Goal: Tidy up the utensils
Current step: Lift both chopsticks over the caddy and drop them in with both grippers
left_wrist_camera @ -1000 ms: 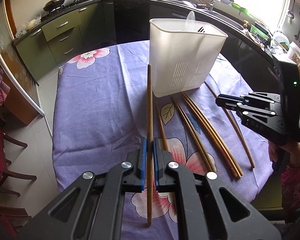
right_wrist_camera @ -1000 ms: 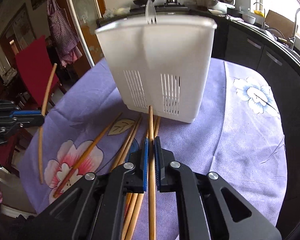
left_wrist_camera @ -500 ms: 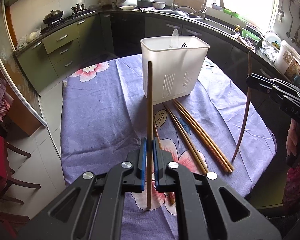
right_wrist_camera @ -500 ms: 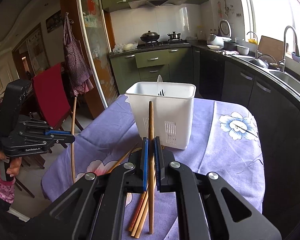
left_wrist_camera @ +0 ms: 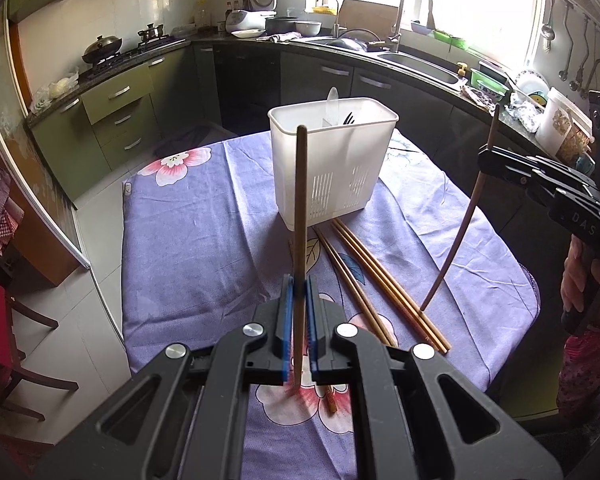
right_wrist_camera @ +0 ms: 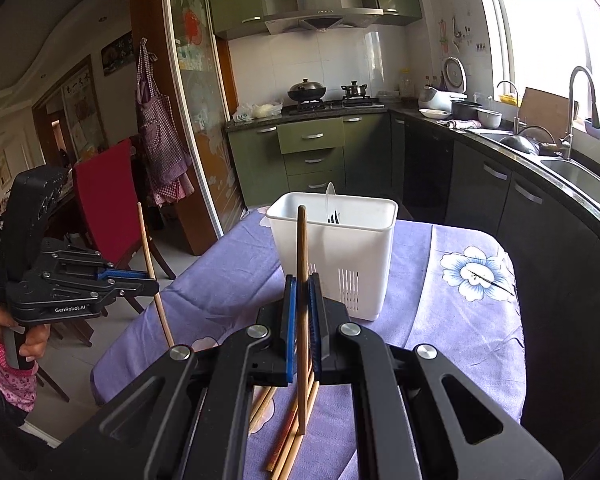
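A white slotted utensil holder (left_wrist_camera: 332,168) (right_wrist_camera: 340,248) stands on the table's purple floral cloth (left_wrist_camera: 188,248) (right_wrist_camera: 440,320). A pale spoon (left_wrist_camera: 332,98) and dark fork tines stick up inside it. My left gripper (left_wrist_camera: 298,280) (right_wrist_camera: 154,280) is shut on one wooden chopstick (left_wrist_camera: 300,200) (right_wrist_camera: 160,312), held upright in the air before the holder. My right gripper (right_wrist_camera: 302,280) (left_wrist_camera: 486,156) is shut on another chopstick (right_wrist_camera: 302,240) (left_wrist_camera: 460,240), also lifted off the cloth. Several loose chopsticks (left_wrist_camera: 372,276) (right_wrist_camera: 284,440) lie on the cloth in front of the holder.
A red-covered chair (right_wrist_camera: 104,200) stands left of the table, near a sliding door. Dark cabinets and a sink (left_wrist_camera: 416,64) curve behind the table. A person's hand (left_wrist_camera: 580,280) grips the right tool at the table's right edge.
Both grippers rose and drew back from the holder, each carrying its chopstick. The right chopstick went from near the cloth to hanging clear above it.
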### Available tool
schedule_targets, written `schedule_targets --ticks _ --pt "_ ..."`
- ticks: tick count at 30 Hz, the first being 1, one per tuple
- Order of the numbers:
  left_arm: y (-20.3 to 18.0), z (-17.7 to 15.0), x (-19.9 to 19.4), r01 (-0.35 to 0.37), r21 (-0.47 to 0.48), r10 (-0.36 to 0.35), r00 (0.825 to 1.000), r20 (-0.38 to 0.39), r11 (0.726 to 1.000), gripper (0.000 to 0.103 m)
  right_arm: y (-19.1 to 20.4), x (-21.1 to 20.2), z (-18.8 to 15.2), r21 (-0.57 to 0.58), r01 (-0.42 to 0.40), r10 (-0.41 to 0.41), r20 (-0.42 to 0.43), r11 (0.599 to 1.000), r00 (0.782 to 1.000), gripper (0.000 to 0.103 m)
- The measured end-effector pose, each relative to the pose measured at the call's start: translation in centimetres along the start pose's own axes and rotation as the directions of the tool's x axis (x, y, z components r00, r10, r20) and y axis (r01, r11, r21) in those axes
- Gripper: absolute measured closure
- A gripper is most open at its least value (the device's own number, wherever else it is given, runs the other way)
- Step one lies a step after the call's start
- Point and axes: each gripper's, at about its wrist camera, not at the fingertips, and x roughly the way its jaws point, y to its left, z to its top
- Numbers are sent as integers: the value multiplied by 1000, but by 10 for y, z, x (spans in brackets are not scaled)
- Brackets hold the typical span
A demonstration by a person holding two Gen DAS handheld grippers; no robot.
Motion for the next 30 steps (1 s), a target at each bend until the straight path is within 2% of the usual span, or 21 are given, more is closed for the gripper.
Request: schedule_targets --ticks 8,17,22,30 --pt "-4 30 -11 36 14 -37 998 44 999 97 -3 -7 33 13 -9 9 36 1000 999 96" --pt "-10 87 -34 76 30 -79 990 119 997 97 -5 -28 102 9 -4 3 108 1000 994 96" --pt "-14 120 -55 74 45 -81 978 192 996 97 -8 -44 141 3 3 -3 178 1000 984 96" --pt "-14 170 -64 10 34 -21 949 313 999 97 -21 -41 188 10 60 -60 284 998 957 96"
